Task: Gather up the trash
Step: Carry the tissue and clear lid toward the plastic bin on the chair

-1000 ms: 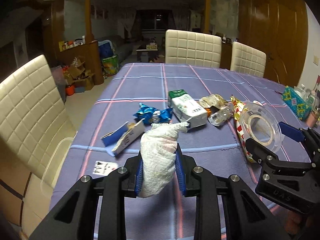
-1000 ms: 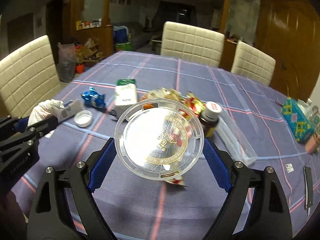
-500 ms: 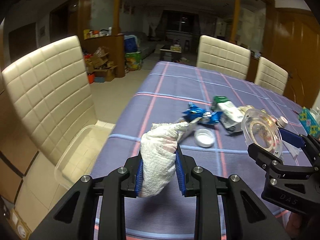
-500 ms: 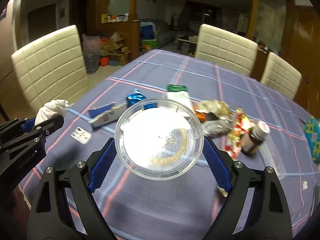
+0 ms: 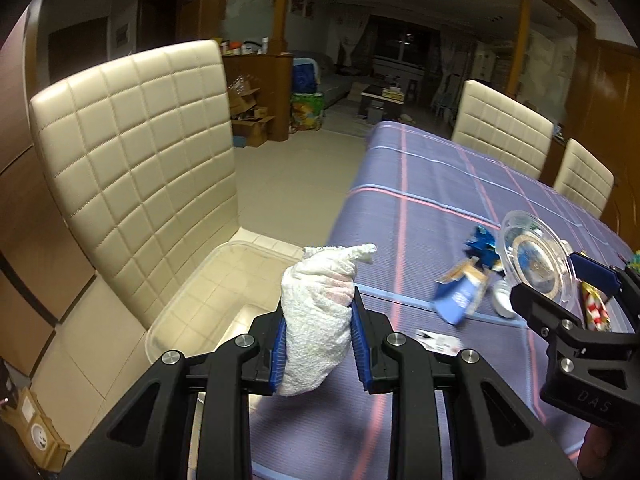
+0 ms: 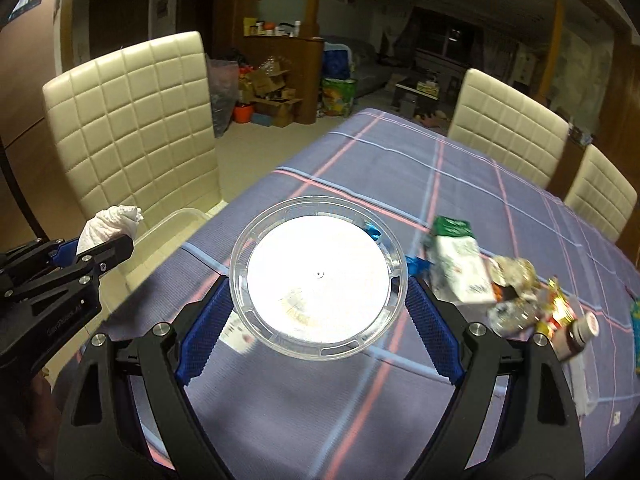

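Blurring hides table trash (image 6: 516, 300) labels (clear lid (image 6: 319, 278) partly masks it).

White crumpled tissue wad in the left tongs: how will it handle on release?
The tissue wad looks soft: it bulges where the left tongs pinch it, so it probably deforms rather than slips. Its loose twisted tip suggests it is light and floppy. It likely drops without rolling, though it may cling briefly to the ribbed pads.
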